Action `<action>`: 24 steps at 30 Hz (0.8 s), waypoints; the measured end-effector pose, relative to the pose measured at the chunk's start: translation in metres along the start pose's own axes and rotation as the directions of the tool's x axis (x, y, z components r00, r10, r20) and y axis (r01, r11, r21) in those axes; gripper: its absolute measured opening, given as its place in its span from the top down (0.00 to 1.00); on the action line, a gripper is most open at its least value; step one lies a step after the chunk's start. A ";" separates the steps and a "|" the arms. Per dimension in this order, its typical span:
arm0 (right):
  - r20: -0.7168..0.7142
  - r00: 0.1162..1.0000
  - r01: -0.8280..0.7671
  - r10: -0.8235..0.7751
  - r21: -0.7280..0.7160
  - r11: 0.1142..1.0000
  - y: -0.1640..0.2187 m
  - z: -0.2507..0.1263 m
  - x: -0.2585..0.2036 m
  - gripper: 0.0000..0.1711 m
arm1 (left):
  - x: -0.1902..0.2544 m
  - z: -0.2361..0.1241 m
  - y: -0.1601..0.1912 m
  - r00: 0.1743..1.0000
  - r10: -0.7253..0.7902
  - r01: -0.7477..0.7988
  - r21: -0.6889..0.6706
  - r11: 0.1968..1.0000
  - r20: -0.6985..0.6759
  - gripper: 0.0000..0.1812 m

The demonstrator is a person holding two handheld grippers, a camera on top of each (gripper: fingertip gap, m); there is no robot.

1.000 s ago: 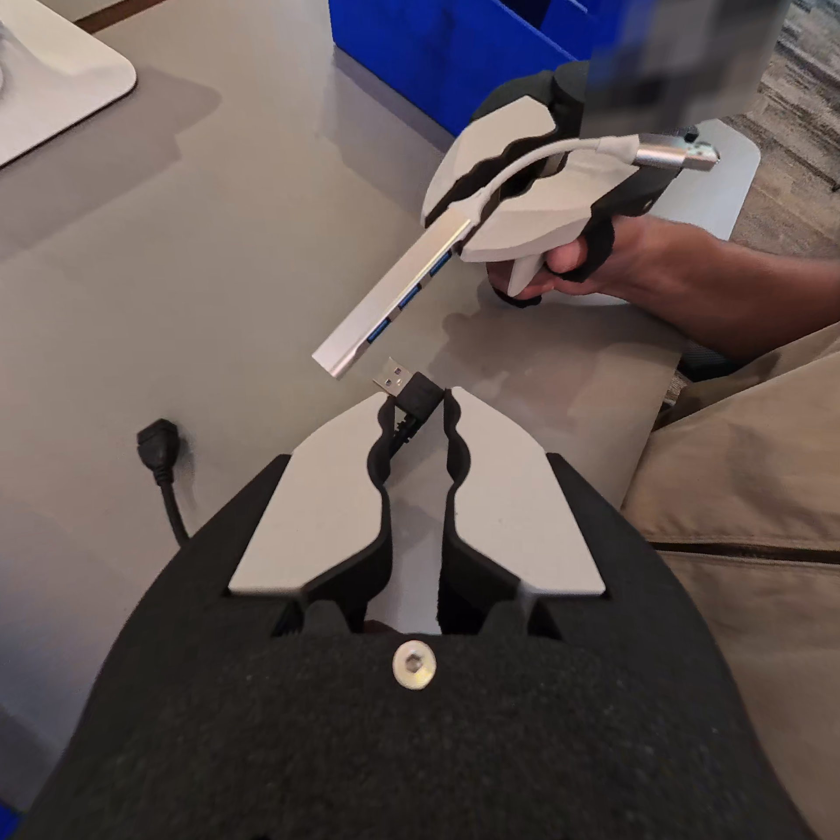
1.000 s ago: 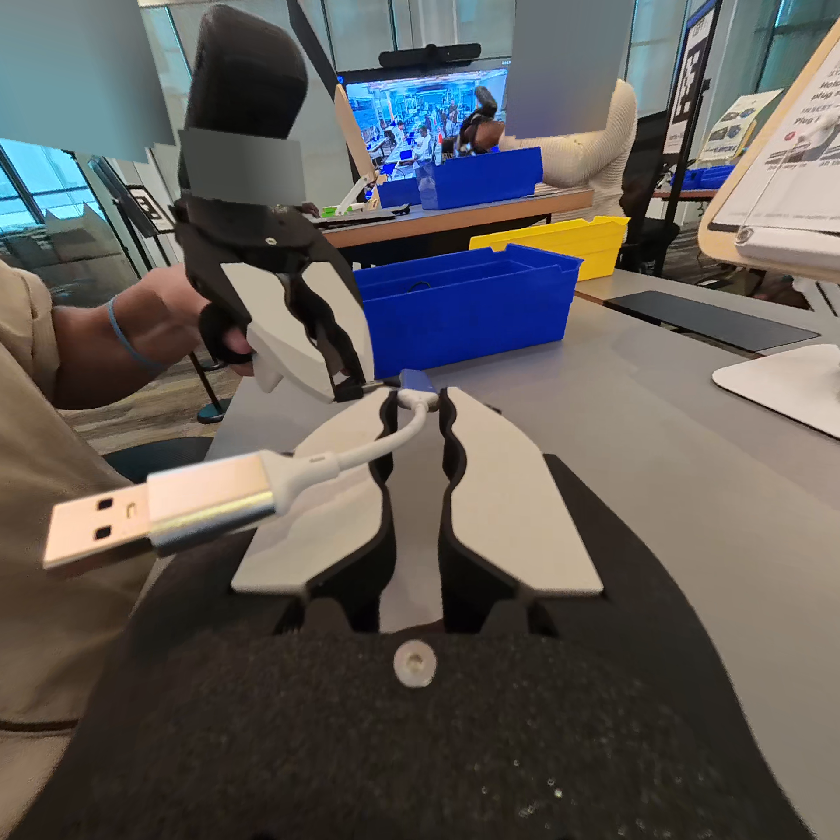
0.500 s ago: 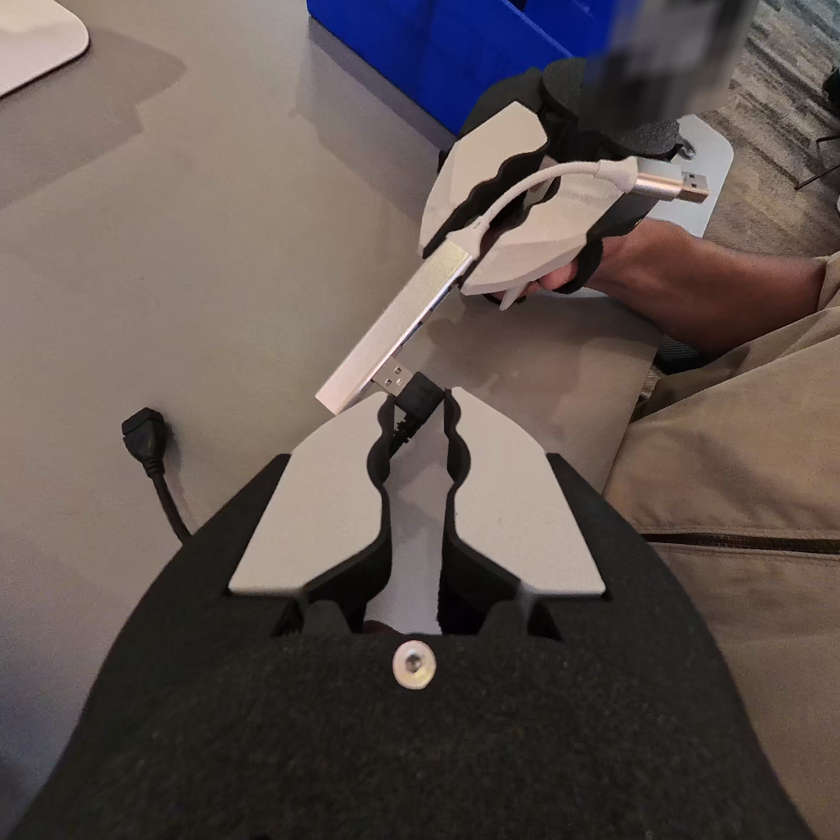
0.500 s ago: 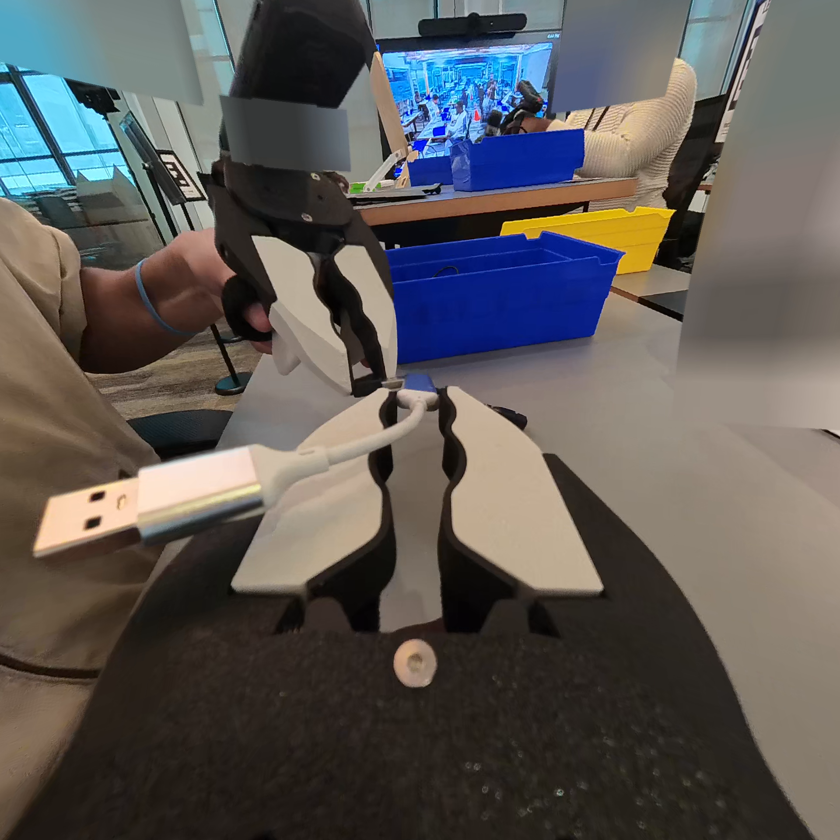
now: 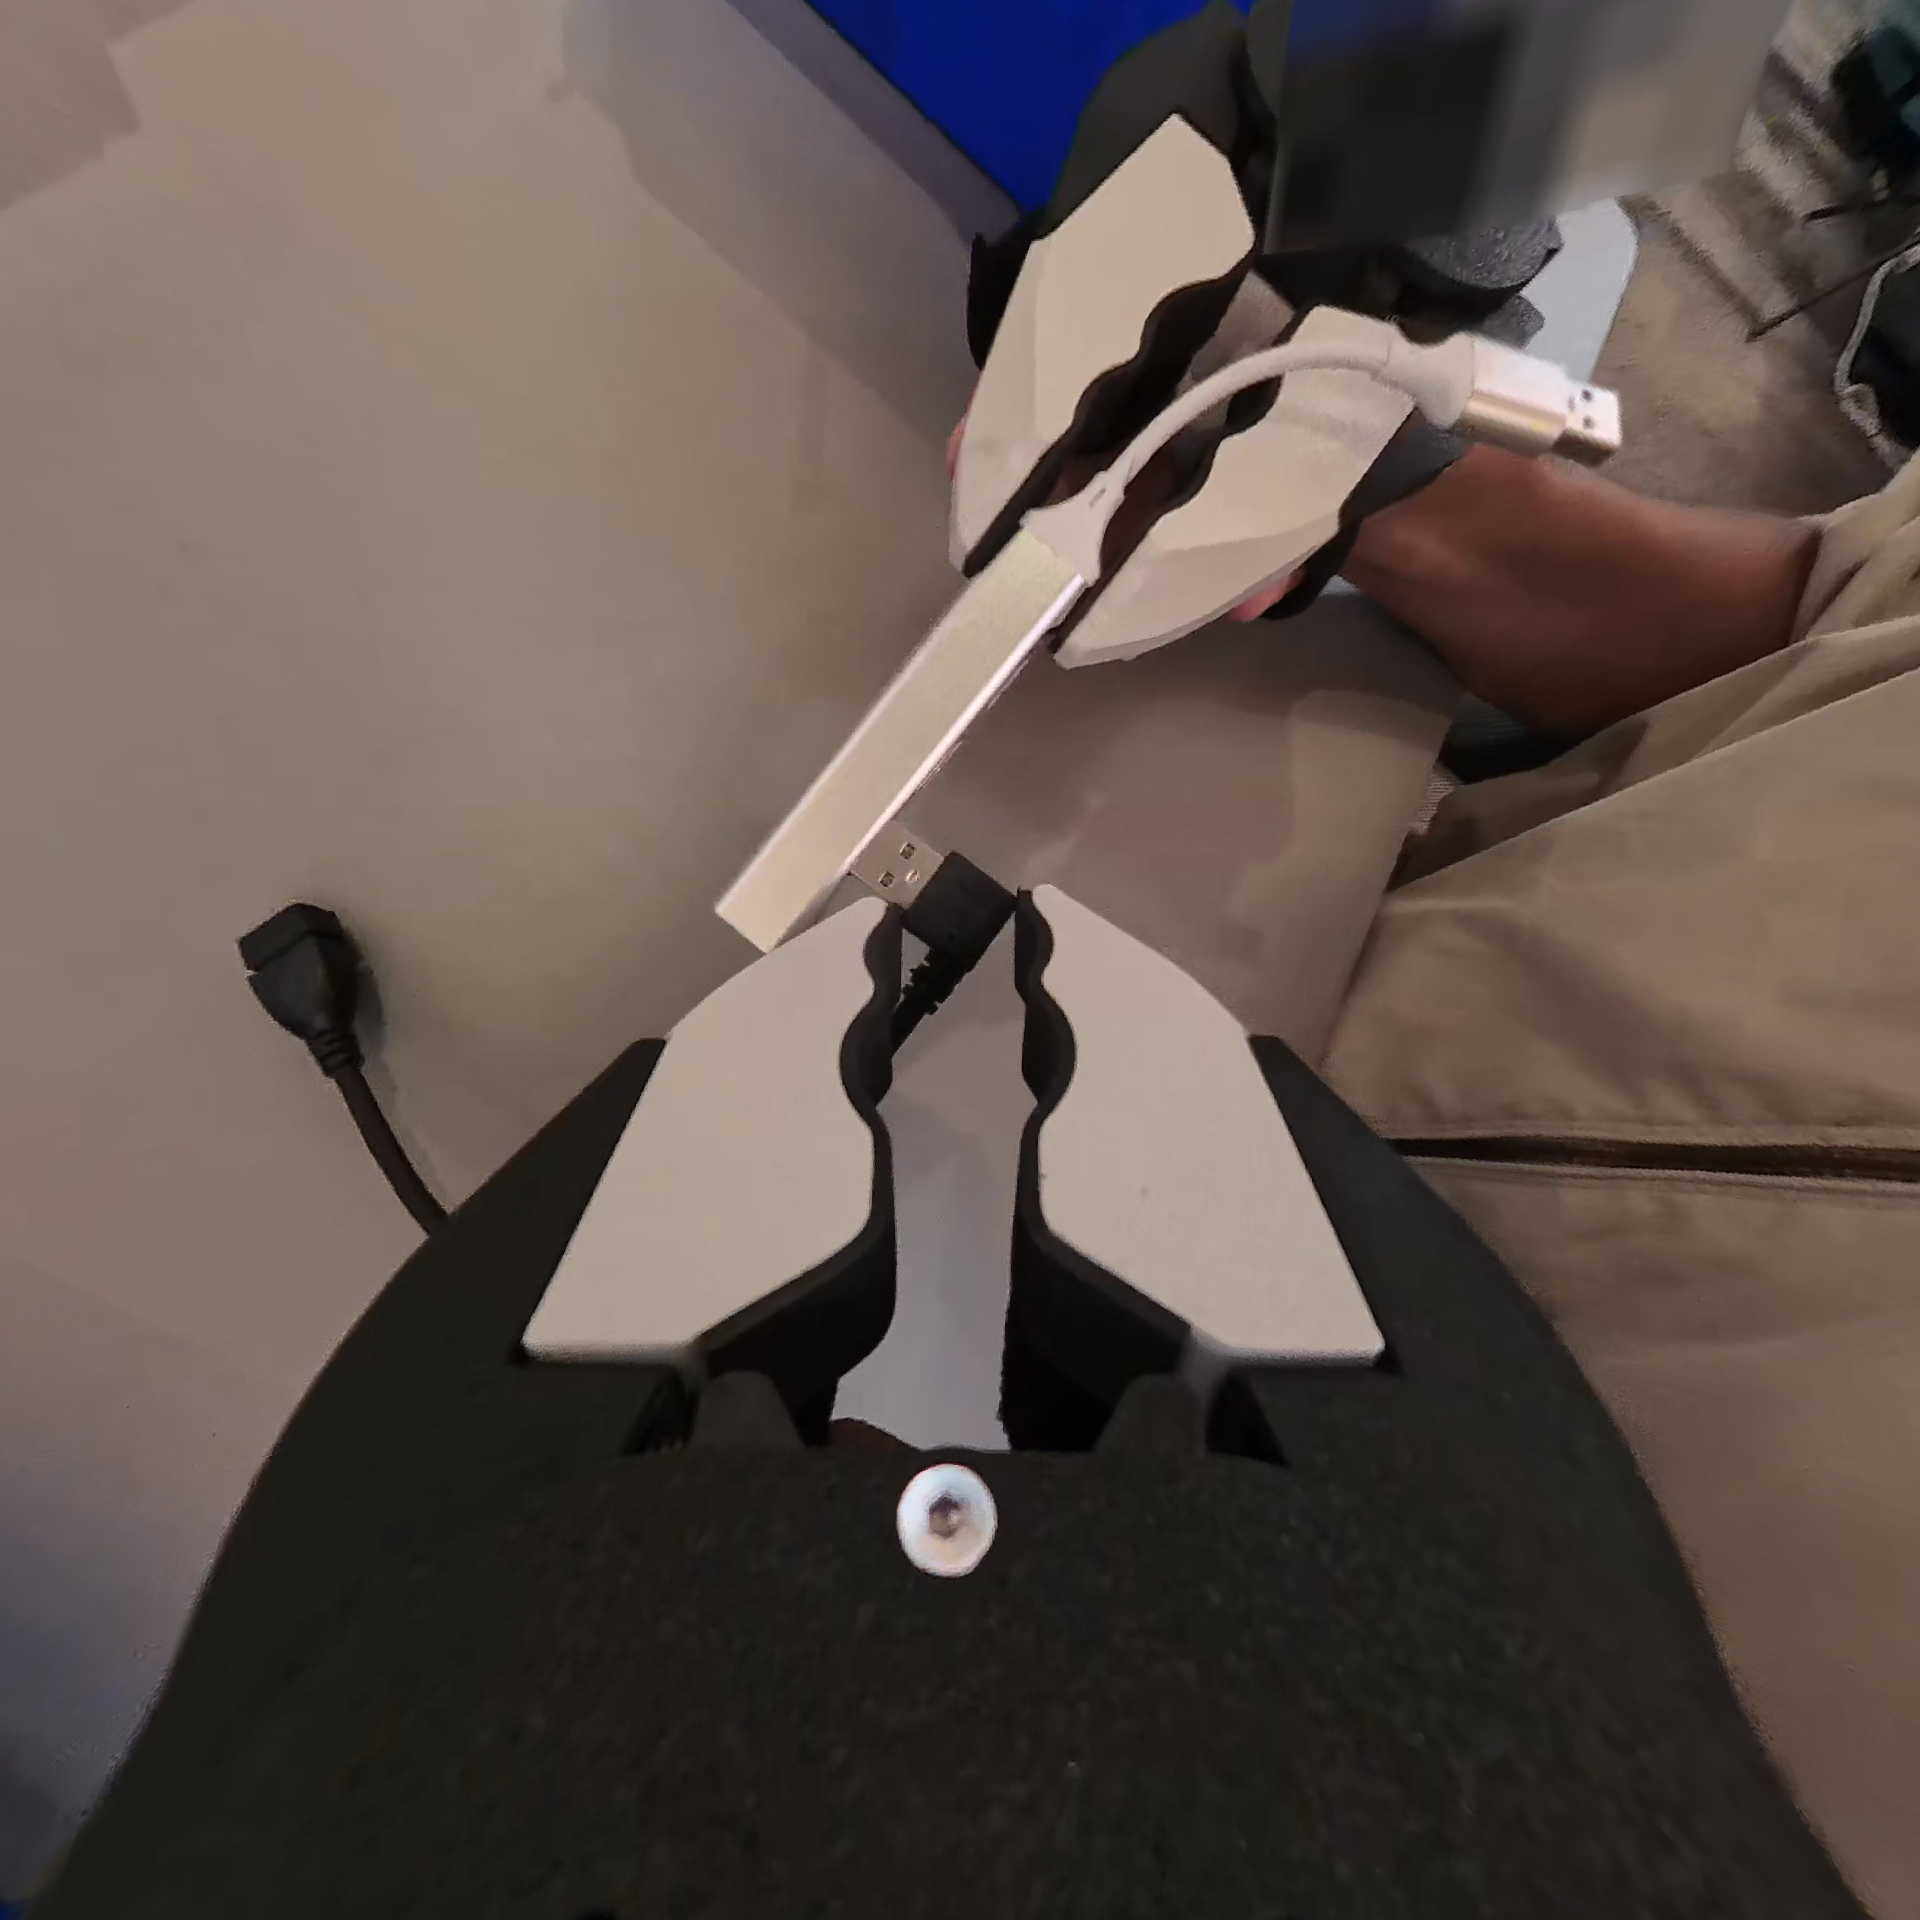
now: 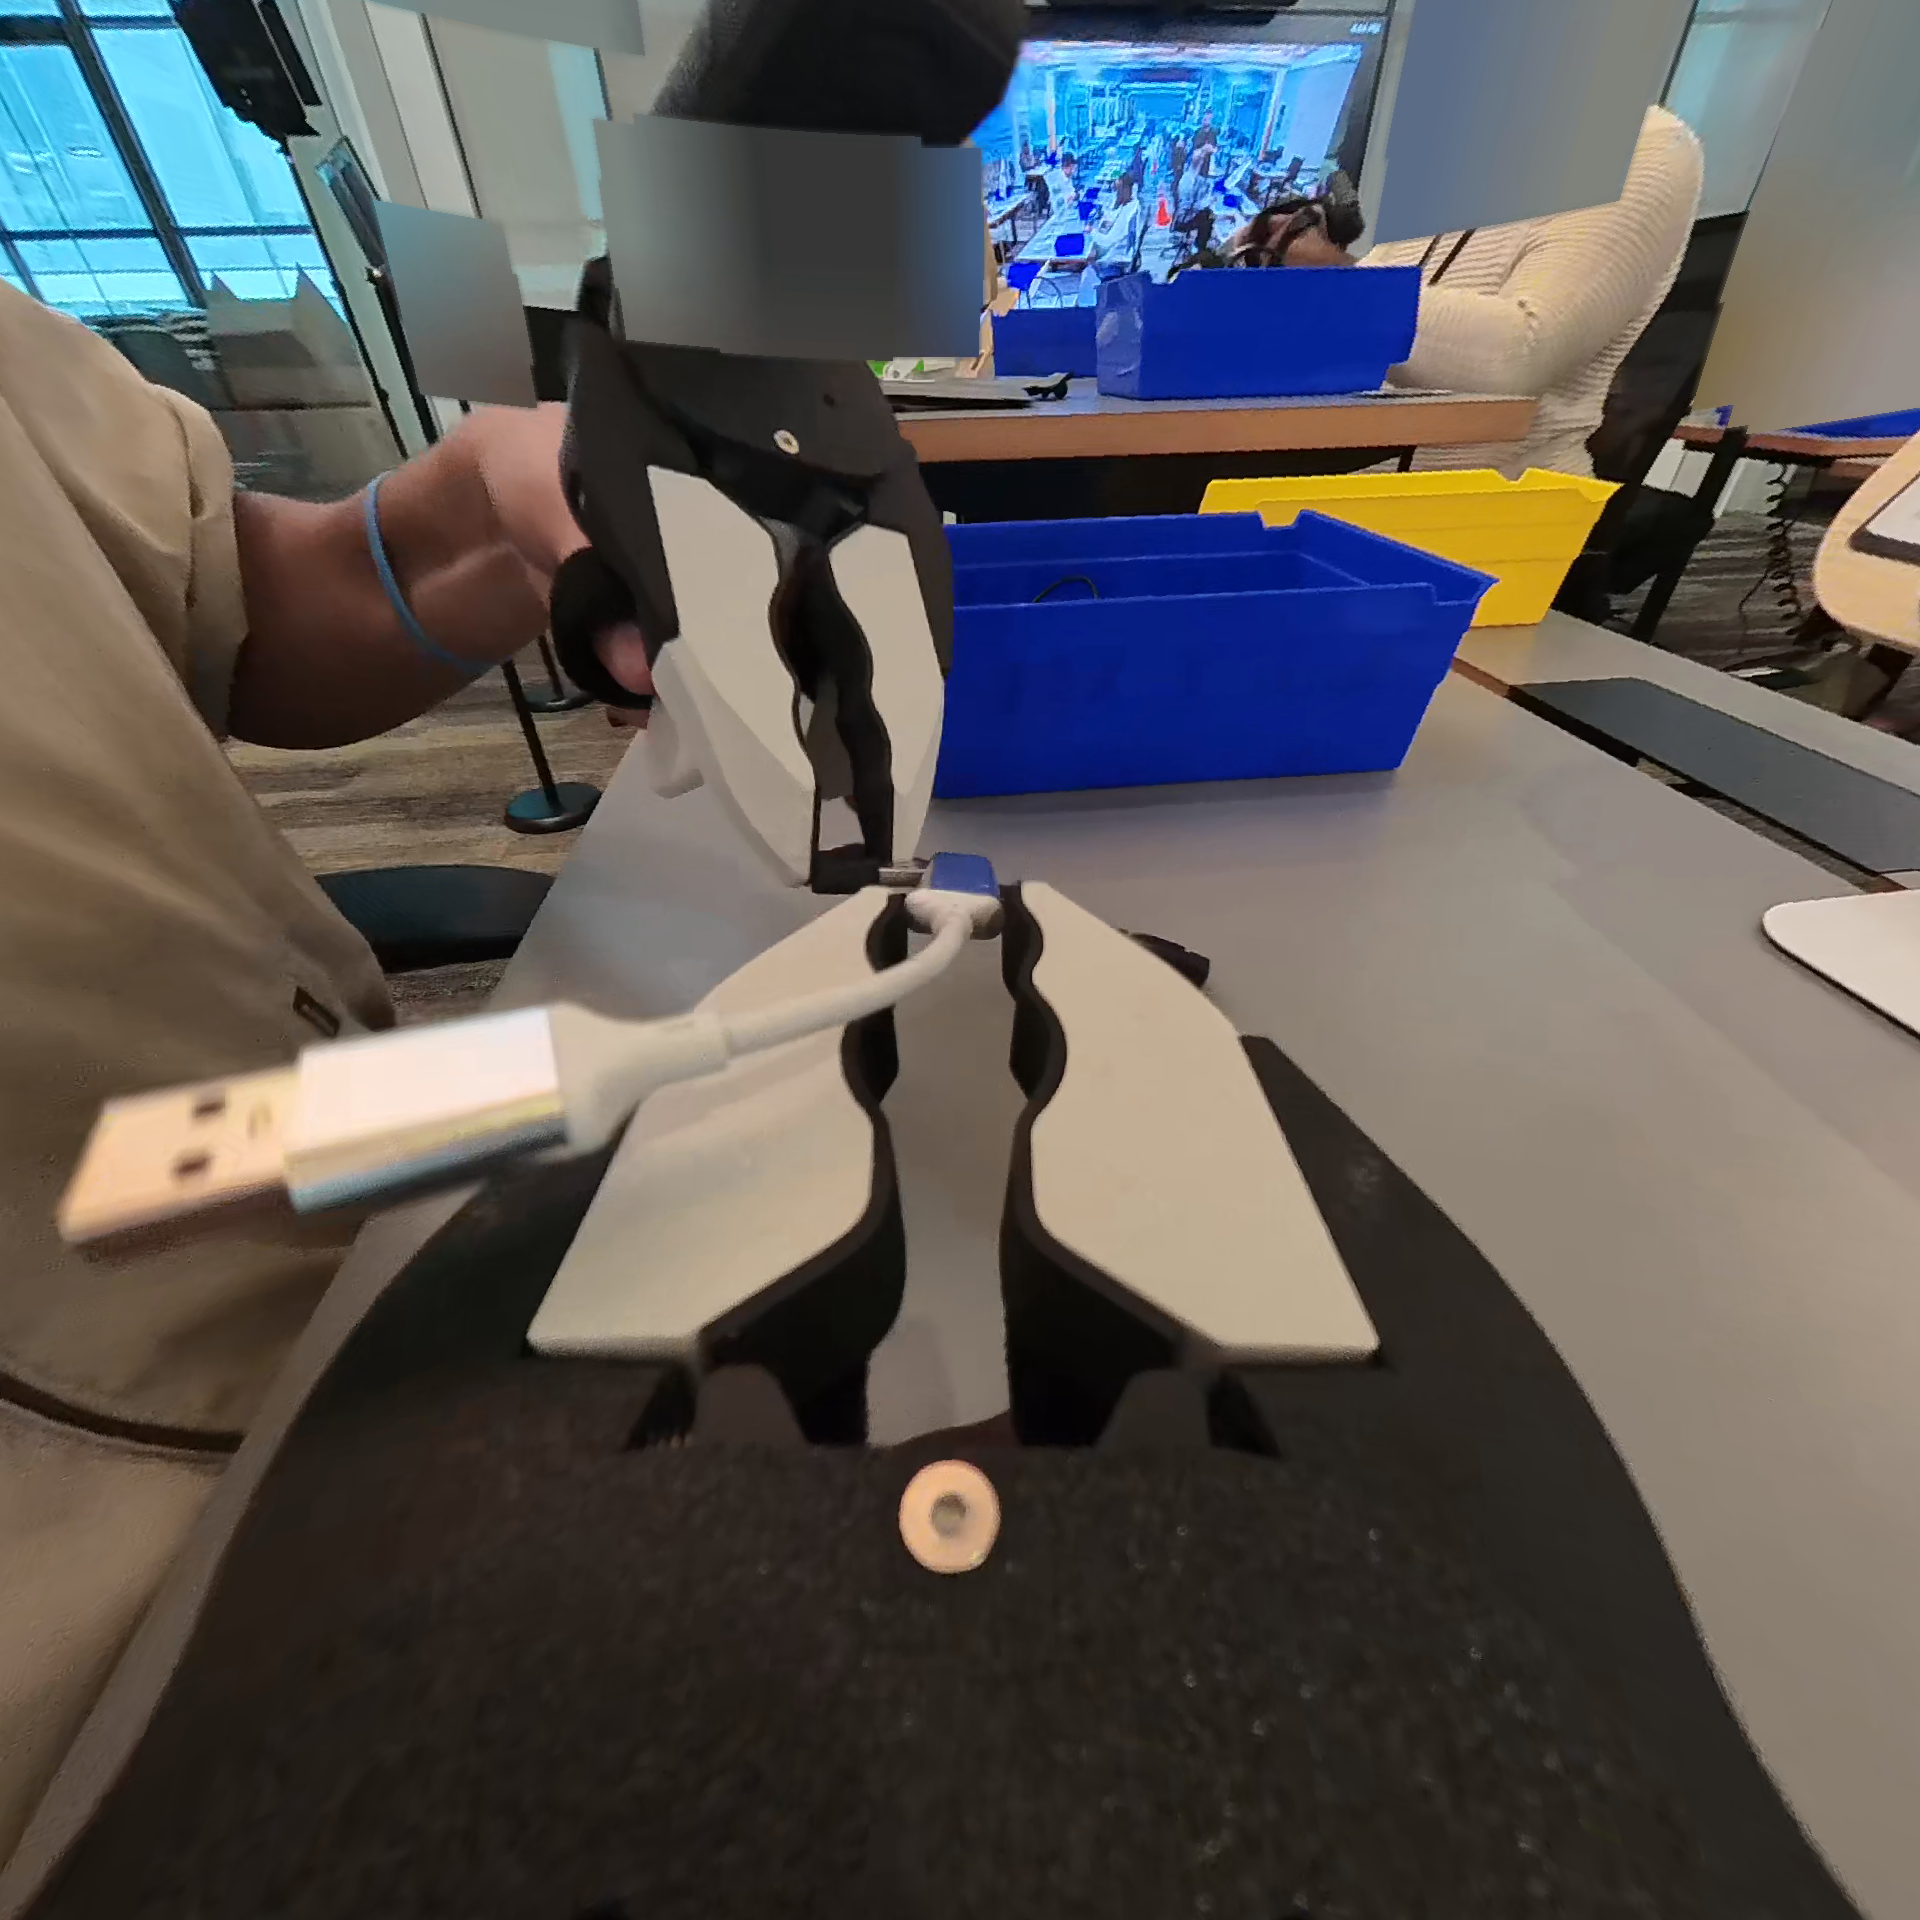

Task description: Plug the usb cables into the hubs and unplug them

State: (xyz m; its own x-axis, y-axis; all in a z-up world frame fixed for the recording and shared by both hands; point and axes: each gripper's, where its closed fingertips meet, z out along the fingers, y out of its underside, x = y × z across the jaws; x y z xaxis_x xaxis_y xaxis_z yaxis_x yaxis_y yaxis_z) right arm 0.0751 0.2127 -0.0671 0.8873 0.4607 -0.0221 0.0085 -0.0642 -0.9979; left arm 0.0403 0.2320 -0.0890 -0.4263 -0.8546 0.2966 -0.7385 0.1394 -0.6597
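My left gripper (image 5: 948, 912) is shut on the black USB plug (image 5: 951, 920) of a black cable. The plug's metal tip (image 5: 896, 868) meets the side of a slim silver hub (image 5: 904, 743) near its free end. I cannot tell how far in it sits. My right gripper (image 6: 951, 896) is shut on the hub's cable end (image 6: 961, 875) and holds it in the air; it also shows in the left wrist view (image 5: 1039, 592). The hub's white lead and silver plug (image 6: 312, 1132) hang loose. The left gripper (image 6: 852, 860) reaches down to the hub from above in the right wrist view.
The black cable's other end, a black socket (image 5: 301, 971), lies on the grey table (image 5: 416, 520). A blue bin (image 6: 1195, 675) stands behind, a yellow bin (image 6: 1455, 530) beyond it. A white stand base (image 6: 1849, 951) and a black mat (image 6: 1714, 748) are at right. The holder's beige clothing (image 5: 1662, 1039) is close. The gap from one gripper's tips to the other's is roughly 5 centimetres.
The two grippers have closed in on each other. The black plug's tip was apart from the hub's free end and now sits against the hub's side. Both grips are unchanged.
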 end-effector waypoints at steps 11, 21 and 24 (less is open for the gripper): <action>-0.076 0.996 0.032 -0.035 -0.046 0.998 0.007 0.002 0.010 0.90 | -0.016 0.012 0.002 0.971 0.105 -0.108 0.003 0.994 0.213 0.89; -0.090 0.996 0.012 -0.021 -0.097 0.995 0.019 0.007 0.014 0.90 | -0.025 0.025 0.012 0.956 0.017 -0.059 0.135 0.989 0.293 0.89; -0.095 0.995 0.019 -0.033 -0.141 0.990 0.026 0.008 0.015 0.90 | -0.028 0.025 0.021 0.955 0.003 -0.040 0.121 0.992 0.297 0.89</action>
State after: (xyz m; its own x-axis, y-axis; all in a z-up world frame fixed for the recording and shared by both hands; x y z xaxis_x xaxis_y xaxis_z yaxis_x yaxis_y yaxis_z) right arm 0.0853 0.2253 -0.0940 0.9264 0.3763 0.0165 0.0905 -0.1798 -0.9795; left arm 0.0497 0.2468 -0.1284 -0.2540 -0.9642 0.0766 -0.6518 0.1122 -0.7500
